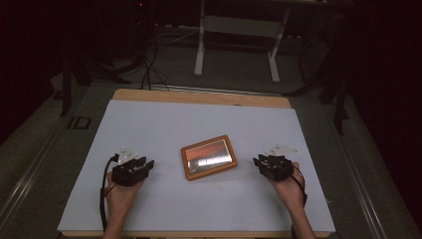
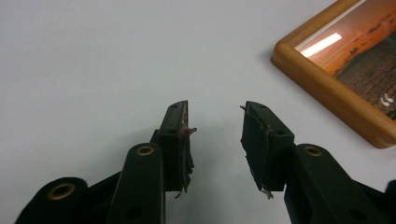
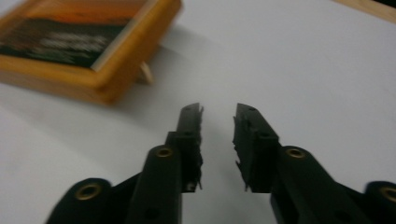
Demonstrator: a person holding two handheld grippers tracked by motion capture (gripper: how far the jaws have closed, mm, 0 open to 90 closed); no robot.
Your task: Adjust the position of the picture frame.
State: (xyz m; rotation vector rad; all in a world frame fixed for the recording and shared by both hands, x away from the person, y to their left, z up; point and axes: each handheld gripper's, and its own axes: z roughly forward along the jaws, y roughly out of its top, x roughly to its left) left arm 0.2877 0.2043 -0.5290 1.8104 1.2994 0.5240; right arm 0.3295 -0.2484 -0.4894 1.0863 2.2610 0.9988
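Observation:
A wooden picture frame (image 1: 209,157) with a sunset photo lies flat in the middle of the white table top (image 1: 164,124). My left gripper (image 1: 145,163) rests to its left, held by a hand, jaws apart with nothing between them. In the left gripper view the left gripper (image 2: 215,112) points at bare table, and the frame (image 2: 343,77) lies at the upper right. My right gripper (image 1: 258,161) rests to the right of the frame, also open and empty. In the right gripper view the right gripper (image 3: 218,111) is near the frame (image 3: 84,44), whose small stand leg (image 3: 146,73) peeks out from under it.
The white sheet covers a wooden table whose back edge (image 1: 199,97) shows. Behind it on the dark floor are a white desk frame (image 1: 238,40) and cables (image 1: 149,64). Bare white surface lies around both grippers.

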